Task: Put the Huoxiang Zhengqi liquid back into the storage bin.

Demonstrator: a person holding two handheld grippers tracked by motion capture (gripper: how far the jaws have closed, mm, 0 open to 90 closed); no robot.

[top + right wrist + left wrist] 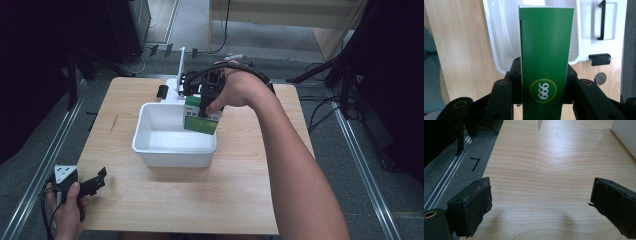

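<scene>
my right gripper (544, 75) pinches a green box (545, 50) and holds it over the far right corner of the white tub (150, 135). my left gripper (540, 200) sits at the near left table (240, 200) corner, jaws spread wide.

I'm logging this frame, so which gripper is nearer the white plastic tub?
Right. The right gripper holds a green box over the white plastic tub's far rim; the left gripper sits apart at the table's near-left corner.
</scene>
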